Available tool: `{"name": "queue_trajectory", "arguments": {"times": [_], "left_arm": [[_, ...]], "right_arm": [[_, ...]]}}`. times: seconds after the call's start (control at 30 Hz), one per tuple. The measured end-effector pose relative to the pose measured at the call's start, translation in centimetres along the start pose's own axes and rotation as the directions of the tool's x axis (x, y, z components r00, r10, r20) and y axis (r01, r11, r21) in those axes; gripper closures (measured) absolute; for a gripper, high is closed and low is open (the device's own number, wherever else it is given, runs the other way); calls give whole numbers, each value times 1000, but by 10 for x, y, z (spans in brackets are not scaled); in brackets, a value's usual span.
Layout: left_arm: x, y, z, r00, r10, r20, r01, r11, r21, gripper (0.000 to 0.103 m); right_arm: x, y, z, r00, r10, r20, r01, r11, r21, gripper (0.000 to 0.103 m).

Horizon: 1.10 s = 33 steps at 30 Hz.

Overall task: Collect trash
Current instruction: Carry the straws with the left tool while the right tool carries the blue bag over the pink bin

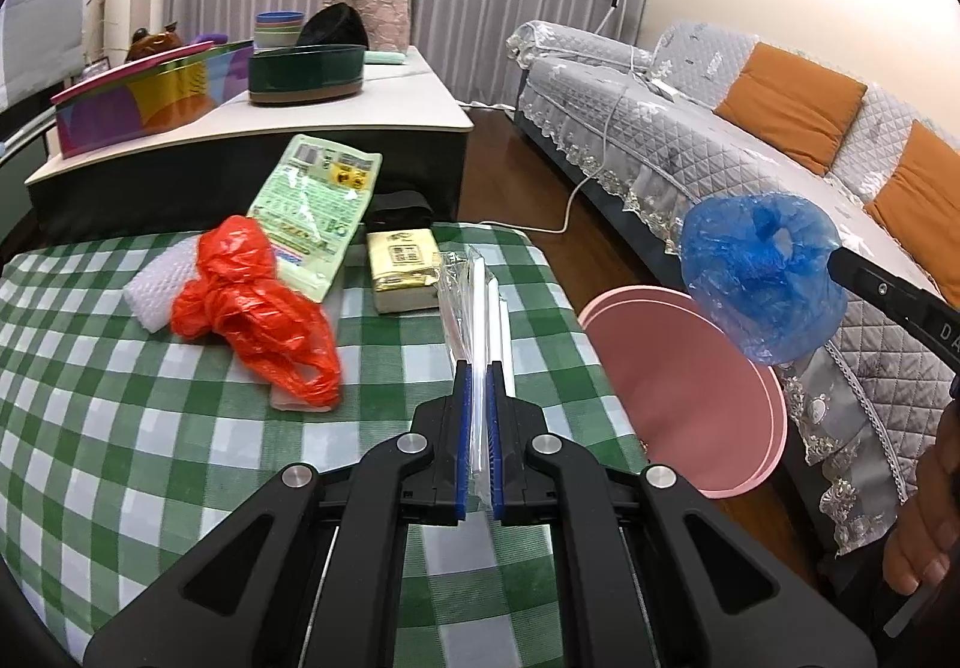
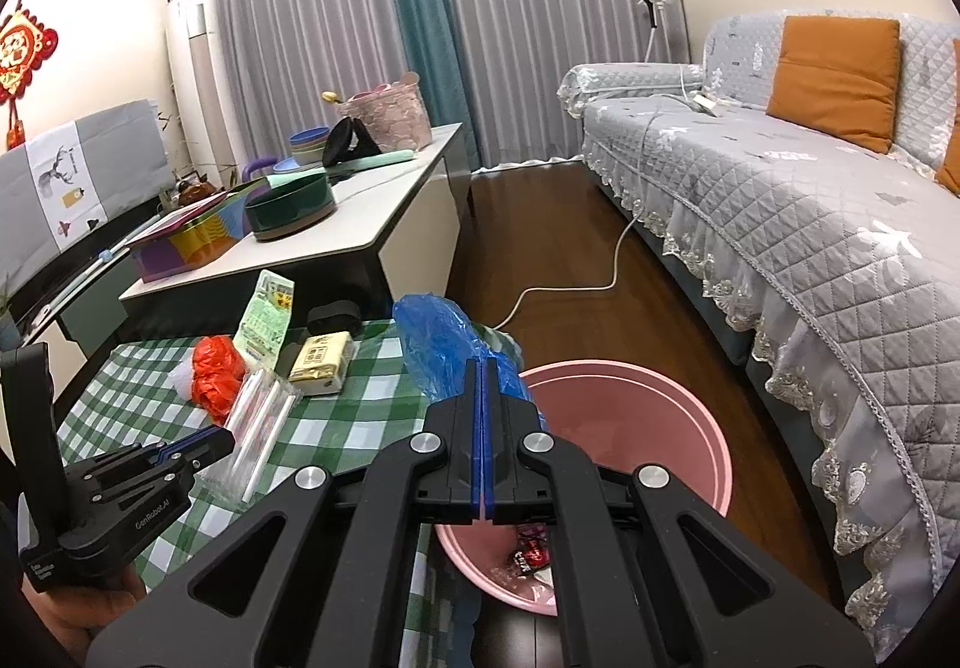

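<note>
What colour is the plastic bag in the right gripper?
Blue, translucent. The bag shows best in the left wrist view, held above the pink bin.

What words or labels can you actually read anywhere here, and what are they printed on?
"GenRobot.AI": on the left gripper, side of its black body, right wrist view.
"DA": cut-off letters on the right gripper, left wrist view.
Small white label low on the left gripper's body: too small to read.
Green packet: barcode and print, blurred.
Yellow pack: code square, text unreadable.
Red wall ornament: gold character, unclear.
Wrapper in the pink bin: unreadable.
</note>
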<state>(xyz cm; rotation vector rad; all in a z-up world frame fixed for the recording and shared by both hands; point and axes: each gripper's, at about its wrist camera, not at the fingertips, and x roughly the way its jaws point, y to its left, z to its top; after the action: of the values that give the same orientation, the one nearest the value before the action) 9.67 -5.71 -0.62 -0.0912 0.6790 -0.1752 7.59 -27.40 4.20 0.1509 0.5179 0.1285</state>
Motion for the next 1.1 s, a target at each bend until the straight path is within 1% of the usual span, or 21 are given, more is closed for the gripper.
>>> {"name": "queue_trajectory", "arguments": {"times": [0.6, 0.83, 1.1], "left_arm": [[14, -39, 0, 999, -46, -28, 47, 998, 48, 98], [22, -59, 2, 997, -57, -43, 60, 997, 57, 98], [32, -84, 5, 995, -88, -55, 93, 992, 82, 98]], "right_arm": [[2, -40, 7, 998, -50, 23, 49, 997, 53, 103], [4, -57, 12, 998, -56, 17, 54, 993, 109, 103], [13, -73, 14, 998, -62, 2, 61, 986, 156, 103]]}}
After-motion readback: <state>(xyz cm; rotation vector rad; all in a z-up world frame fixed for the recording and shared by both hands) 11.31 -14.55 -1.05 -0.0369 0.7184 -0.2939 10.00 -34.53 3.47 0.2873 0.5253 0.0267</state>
